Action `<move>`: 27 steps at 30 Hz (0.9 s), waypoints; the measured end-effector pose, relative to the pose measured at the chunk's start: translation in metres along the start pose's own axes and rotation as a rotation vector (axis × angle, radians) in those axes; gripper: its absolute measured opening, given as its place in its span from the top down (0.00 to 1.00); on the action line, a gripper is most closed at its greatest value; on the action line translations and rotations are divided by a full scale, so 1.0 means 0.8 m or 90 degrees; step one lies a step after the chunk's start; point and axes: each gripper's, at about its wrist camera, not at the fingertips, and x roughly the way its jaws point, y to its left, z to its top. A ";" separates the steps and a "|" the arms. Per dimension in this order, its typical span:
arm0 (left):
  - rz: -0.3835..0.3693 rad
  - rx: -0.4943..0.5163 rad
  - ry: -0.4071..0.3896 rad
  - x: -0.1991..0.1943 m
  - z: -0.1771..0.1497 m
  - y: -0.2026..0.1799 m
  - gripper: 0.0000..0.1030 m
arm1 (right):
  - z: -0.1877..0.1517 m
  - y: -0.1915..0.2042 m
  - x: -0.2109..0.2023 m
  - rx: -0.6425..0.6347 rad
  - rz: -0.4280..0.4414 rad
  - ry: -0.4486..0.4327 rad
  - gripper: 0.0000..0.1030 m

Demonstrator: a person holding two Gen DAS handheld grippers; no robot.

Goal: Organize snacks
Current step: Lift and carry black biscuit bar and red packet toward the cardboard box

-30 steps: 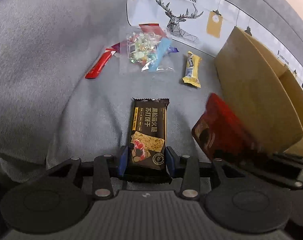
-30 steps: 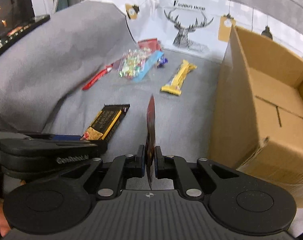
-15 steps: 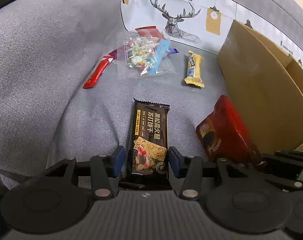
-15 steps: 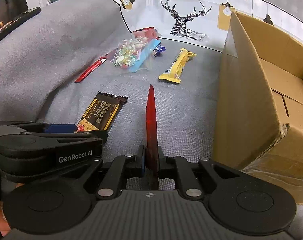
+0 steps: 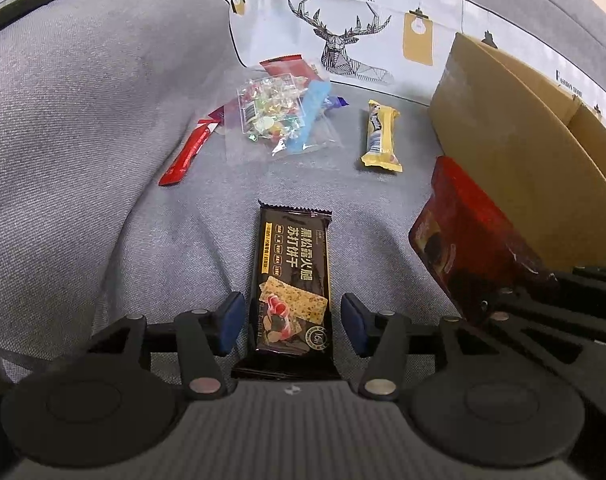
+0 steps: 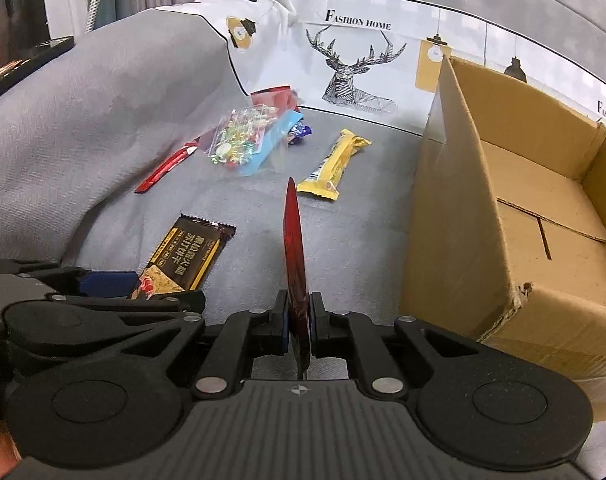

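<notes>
A black cracker packet [image 5: 293, 280] lies flat on the grey sofa seat, its near end between the blue pads of my left gripper [image 5: 291, 322]. Those jaws are opening and stand clear of the packet on both sides. My right gripper [image 6: 299, 320] is shut on a flat red snack packet [image 6: 294, 248], held on edge above the seat; the same red packet [image 5: 467, 240] shows at the right of the left wrist view. The black packet [image 6: 187, 256] lies left of it. An open cardboard box [image 6: 519, 216] stands to the right.
Farther back on the seat lie a yellow bar [image 5: 379, 136], a clear bag of sweets [image 5: 275, 112] with a blue packet [image 5: 309, 114], a red stick packet [image 5: 187, 152] and another red packet [image 5: 287, 66]. A deer-print cushion [image 5: 343, 40] leans behind them.
My left gripper's jaws have spread apart and let go of the black packet, which now lies on the seat. The right gripper still grips the red packet.
</notes>
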 end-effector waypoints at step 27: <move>0.013 0.042 0.000 0.004 -0.004 -0.009 0.48 | 0.001 -0.003 -0.005 0.006 -0.011 -0.020 0.90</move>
